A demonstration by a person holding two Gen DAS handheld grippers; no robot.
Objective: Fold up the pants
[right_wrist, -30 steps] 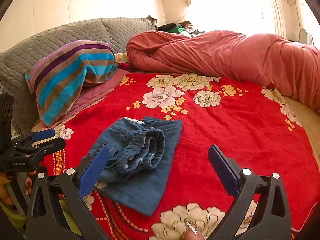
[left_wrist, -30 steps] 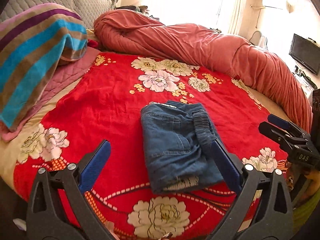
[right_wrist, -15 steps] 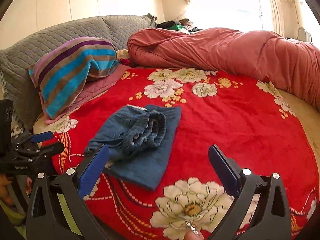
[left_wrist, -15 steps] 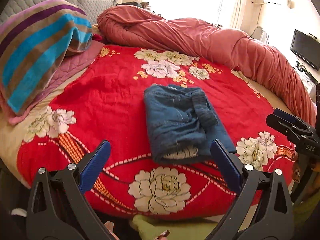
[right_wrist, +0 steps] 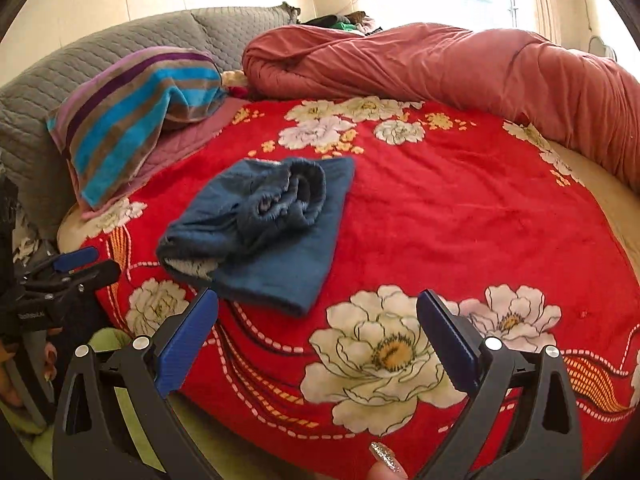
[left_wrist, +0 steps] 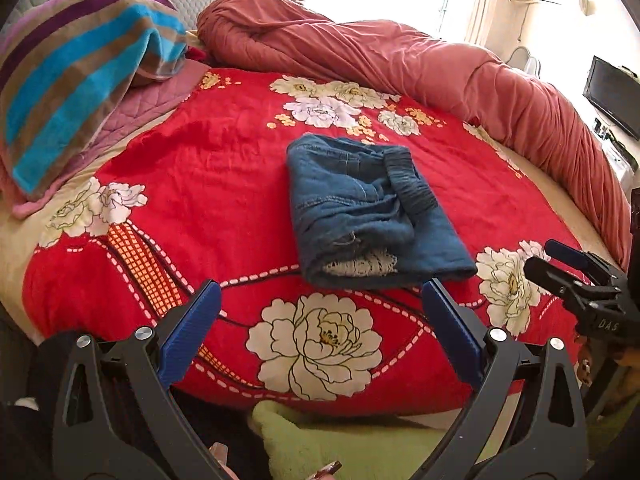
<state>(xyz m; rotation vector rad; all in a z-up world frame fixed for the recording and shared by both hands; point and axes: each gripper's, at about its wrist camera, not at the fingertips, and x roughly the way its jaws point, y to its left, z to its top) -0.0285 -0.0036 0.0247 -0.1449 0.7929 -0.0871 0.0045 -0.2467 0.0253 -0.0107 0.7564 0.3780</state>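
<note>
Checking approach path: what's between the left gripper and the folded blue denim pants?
Left wrist view: only red floral blanket lies between left gripper and folded blue denim pants.

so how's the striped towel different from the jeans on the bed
The striped towel is banded in blue, brown and purple; the jeans are plain dark blue denim. The towel is draped over a pillow at the grey headboard, sloping down; the jeans lie flat, folded into a compact bundle on the red floral blanket. The towel looks larger. Both are soft cloth, and neither gripper touches them.
</note>
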